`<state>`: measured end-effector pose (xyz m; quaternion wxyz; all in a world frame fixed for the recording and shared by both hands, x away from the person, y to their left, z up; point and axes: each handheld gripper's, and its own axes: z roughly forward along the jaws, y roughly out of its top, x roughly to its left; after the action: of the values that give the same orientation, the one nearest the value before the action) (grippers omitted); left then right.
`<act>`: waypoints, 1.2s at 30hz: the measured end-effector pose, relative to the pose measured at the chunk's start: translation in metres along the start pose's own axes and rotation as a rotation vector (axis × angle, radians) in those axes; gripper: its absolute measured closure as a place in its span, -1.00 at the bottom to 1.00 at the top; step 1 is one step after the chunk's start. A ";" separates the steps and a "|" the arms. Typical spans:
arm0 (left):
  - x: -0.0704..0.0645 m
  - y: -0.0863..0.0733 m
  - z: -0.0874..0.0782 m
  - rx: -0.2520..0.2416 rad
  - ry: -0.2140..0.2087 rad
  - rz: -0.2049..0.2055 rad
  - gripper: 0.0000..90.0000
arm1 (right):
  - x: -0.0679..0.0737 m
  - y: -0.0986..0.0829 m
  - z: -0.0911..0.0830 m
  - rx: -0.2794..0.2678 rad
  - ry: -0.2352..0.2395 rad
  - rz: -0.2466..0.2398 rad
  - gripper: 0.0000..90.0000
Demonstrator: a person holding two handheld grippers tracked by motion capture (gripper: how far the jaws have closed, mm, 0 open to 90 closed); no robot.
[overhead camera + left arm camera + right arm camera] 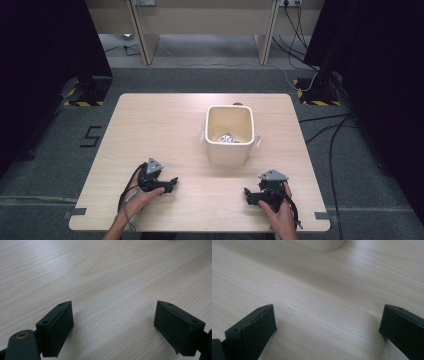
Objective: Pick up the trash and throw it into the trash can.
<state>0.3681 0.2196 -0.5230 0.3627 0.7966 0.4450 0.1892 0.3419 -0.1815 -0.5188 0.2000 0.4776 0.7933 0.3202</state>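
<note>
Wooden table (165, 125), light grain, seen whole from the high view; the left gripper view (112, 290) gave only bare grain between its jaws, while the right gripper view added the rounded lower corner of the bin (319, 245) at its top edge.

Cream bin (229, 150): square, open-topped, upright, right of the table's centre and toward its far half. Contents: something crumpled and silvery (227, 138) at the bottom, too small to identify. A thin clear film appeared to stick out beside the bin's right wall.

Left gripper (172, 181): held in the person's left hand (142, 197), near the front edge, forward-left of the bin and well apart from it. Jaws stood wide apart, nothing between them, low over the table (113, 322).

Right gripper (247, 192): held in the right hand (280, 212), near the front edge, in front of the bin and slightly to its right, apart from it. Jaws spread wide and empty (328, 327); the bin lay beyond them, not between.

Both carried a grey three-cornered plate and a trailing cable.
</note>
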 end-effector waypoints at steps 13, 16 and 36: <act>-0.004 -0.008 -0.008 0.003 -0.003 0.004 -0.67 | 0.000 0.000 0.000 0.000 -0.001 -0.001 -0.99; -0.005 -0.010 -0.010 -0.001 0.002 -0.004 -0.67 | 0.000 0.000 0.000 0.000 0.000 0.001 -0.99; -0.005 -0.011 -0.011 0.001 0.013 -0.011 -0.68 | 0.000 0.000 0.000 0.002 0.000 0.000 -0.99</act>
<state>0.3519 0.2233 -0.5234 0.3603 0.7931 0.4520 0.1923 0.3415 -0.1815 -0.5188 0.1997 0.4776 0.7937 0.3194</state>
